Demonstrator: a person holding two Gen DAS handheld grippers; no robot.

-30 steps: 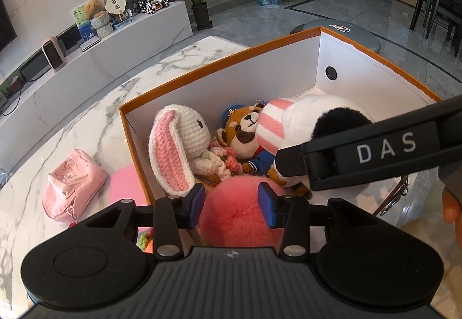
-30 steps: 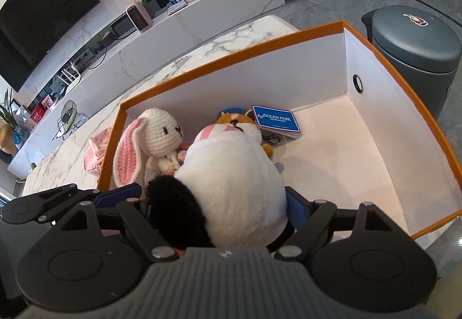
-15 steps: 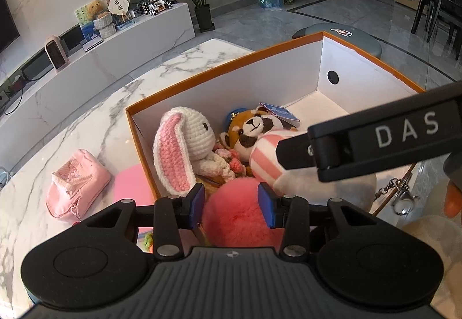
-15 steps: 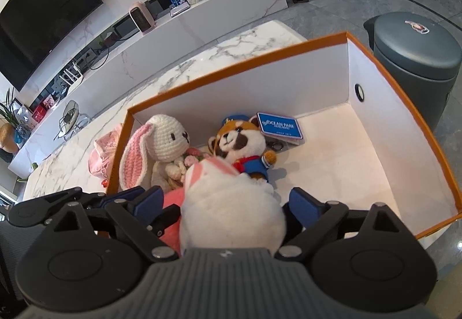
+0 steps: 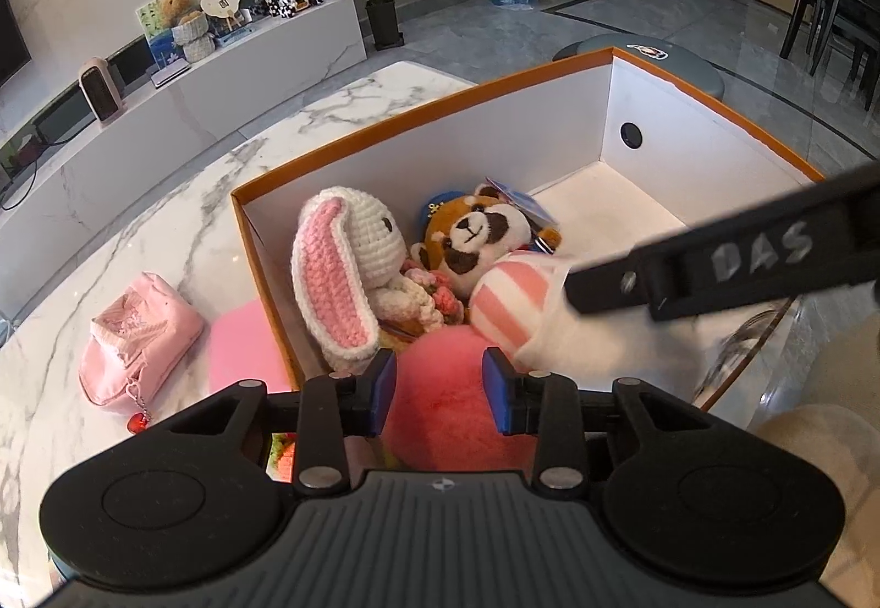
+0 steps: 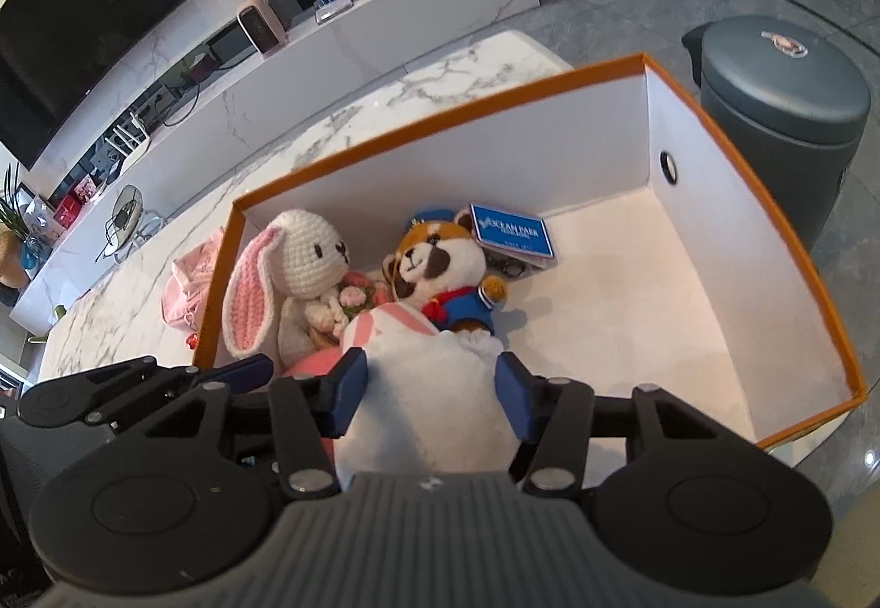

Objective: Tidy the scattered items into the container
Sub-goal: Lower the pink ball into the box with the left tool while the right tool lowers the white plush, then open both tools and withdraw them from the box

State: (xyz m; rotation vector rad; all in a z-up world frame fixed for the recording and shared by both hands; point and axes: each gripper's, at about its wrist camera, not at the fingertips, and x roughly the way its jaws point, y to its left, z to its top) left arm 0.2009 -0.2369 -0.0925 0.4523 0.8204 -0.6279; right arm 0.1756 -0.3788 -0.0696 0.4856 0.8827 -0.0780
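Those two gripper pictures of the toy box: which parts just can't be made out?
- Pink fluffy ball, left wrist view: its lower part is hidden behind the left hand-held gripper.
- White plush, right wrist view: its lower half is covered by the right hand-held gripper, whose jaws are closing around it.
- Metal clasp, left wrist view: blurred.
- Small print on the blue tag, right wrist view: too small.

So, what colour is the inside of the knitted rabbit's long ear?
Pink, with a white edge; the left wrist view shows it best.
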